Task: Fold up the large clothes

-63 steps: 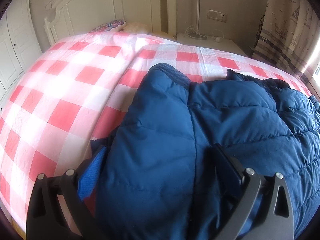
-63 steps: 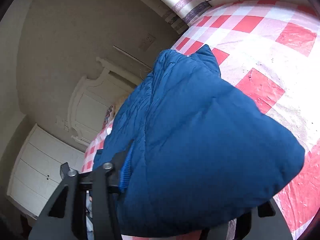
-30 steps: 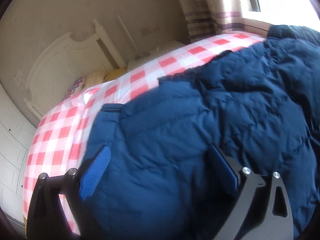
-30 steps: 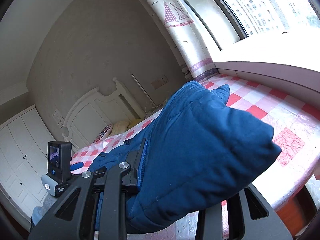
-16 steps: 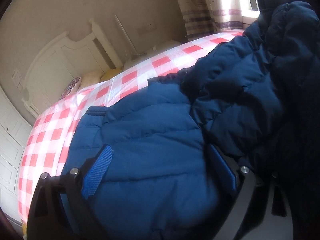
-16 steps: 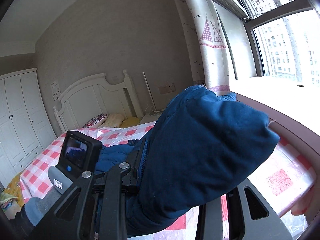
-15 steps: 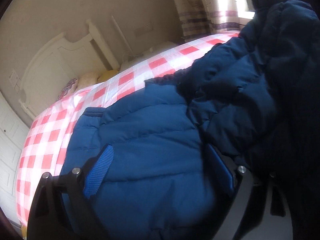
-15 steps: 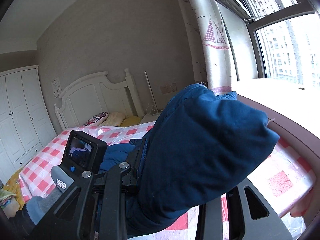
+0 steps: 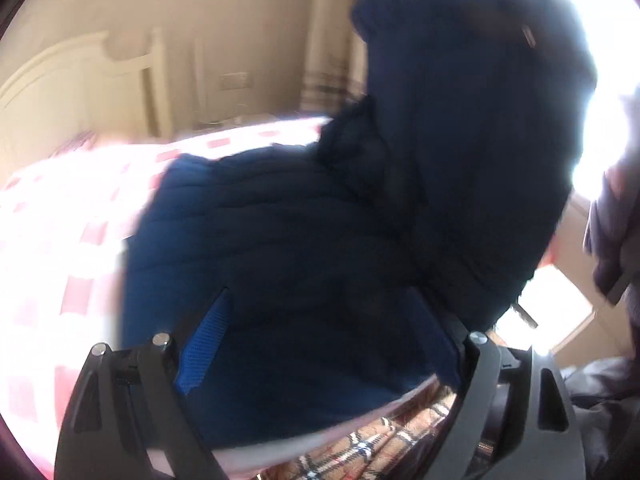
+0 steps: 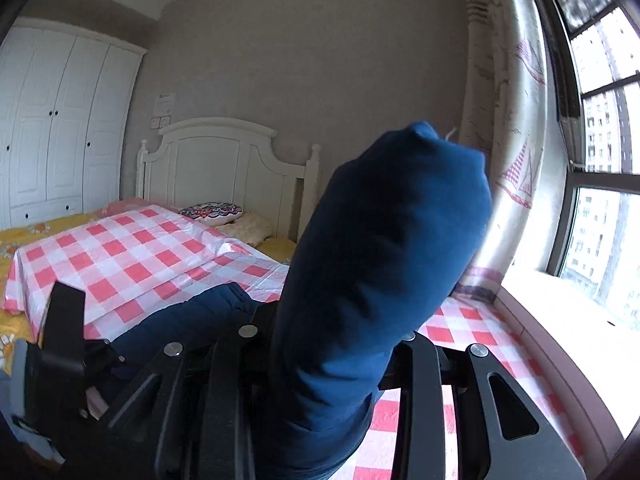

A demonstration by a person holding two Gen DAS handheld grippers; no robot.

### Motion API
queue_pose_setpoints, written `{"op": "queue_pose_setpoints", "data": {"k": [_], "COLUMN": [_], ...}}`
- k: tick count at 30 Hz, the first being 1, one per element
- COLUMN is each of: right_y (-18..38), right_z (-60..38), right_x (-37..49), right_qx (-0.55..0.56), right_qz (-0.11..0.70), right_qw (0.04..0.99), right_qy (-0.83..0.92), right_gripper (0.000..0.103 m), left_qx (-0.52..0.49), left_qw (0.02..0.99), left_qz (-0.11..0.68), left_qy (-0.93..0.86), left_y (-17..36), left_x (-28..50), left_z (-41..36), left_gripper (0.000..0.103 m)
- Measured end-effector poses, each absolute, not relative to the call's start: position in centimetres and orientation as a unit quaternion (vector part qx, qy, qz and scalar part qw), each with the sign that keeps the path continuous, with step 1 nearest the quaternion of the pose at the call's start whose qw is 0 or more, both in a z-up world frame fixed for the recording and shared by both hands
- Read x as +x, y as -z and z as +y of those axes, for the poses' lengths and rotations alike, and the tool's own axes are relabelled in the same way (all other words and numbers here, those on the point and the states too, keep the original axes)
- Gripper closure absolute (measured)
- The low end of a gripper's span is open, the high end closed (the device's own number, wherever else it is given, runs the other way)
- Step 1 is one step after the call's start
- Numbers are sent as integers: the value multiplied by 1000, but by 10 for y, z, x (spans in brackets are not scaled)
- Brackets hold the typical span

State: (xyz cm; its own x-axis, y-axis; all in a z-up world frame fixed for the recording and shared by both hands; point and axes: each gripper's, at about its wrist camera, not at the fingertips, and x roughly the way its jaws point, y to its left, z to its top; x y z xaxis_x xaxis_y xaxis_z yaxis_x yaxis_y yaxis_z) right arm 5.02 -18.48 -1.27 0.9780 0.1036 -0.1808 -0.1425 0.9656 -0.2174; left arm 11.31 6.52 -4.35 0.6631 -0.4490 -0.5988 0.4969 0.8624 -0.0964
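Note:
A navy padded jacket [image 9: 320, 240] lies partly on the bed, and its right side is raised high against the window light. My left gripper [image 9: 320, 340] is at the jacket's near edge with its jaws wide. A thick fold fills the gap between its blue pads [image 9: 204, 340], and the picture is blurred. In the right wrist view a bunched end of the jacket [image 10: 384, 248] stands upright out of my right gripper [image 10: 328, 344], which is shut on it. The rest of the jacket [image 10: 188, 320] trails down to the left onto the bed.
The bed has a red-and-white checked cover [image 10: 120, 256], a white headboard [image 10: 224, 160] and pillows [image 10: 212, 212]. White wardrobes [image 10: 52, 120] stand at left, a curtain [image 10: 512, 140] and window [image 10: 600, 160] at right. Plaid fabric [image 9: 400, 436] and a grey sleeve [image 9: 612, 220] are close by.
My right gripper rose and rolled, so the held end of the jacket now stands upright. The left view swung toward the window, and the jacket's right side is lifted higher.

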Motion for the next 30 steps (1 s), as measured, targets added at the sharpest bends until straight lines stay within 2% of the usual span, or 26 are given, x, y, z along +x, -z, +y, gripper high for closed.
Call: {"op": "queue_pose_setpoints", "data": {"k": [4, 7, 8, 9, 11, 14, 17, 20, 22, 24, 27, 30], "right_y": [42, 121, 151, 174, 183, 167, 146, 132, 144, 168, 180, 174], "right_z": [-81, 4, 21, 33, 39, 24, 11, 4, 4, 7, 12, 11], "right_x": [69, 90, 92, 90, 90, 91, 79, 61, 56, 55, 54, 57], "right_qx": [-321, -522, -568, -609, -615, -578, -548, -546, -568, -595, -607, -594], "right_qz": [107, 183, 181, 149, 144, 158, 138, 101, 101, 90, 78, 80], "right_qw": [939, 828, 797, 775, 771, 794, 818, 823, 803, 785, 781, 790], "right_qy": [-68, -93, -95, -77, -76, -100, -107, -123, -147, -147, -126, -128], "right_gripper": [69, 65, 61, 53, 52, 53, 63, 64, 63, 54, 51, 49], "left_qx": [-73, -115, -118, -119, -120, -118, -125, -123, -108, -84, -30, 28], "left_qw": [947, 953, 954, 954, 952, 947, 944, 947, 951, 958, 964, 955], "left_qz": [287, 269, 266, 266, 274, 292, 299, 290, 280, 261, 236, 248], "left_qy": [124, 80, 70, 64, 58, 58, 60, 64, 71, 88, 119, 162], "left_y": [19, 10, 10, 12, 20, 35, 43, 37, 20, -5, -48, -77], "left_x": [120, 109, 105, 102, 97, 101, 118, 123, 128, 130, 141, 173], "left_z": [180, 227, 235, 240, 244, 245, 244, 232, 222, 207, 166, 106], "left_gripper": [16, 16, 15, 15, 15, 15, 15, 15, 15, 13, 3, 2]}}
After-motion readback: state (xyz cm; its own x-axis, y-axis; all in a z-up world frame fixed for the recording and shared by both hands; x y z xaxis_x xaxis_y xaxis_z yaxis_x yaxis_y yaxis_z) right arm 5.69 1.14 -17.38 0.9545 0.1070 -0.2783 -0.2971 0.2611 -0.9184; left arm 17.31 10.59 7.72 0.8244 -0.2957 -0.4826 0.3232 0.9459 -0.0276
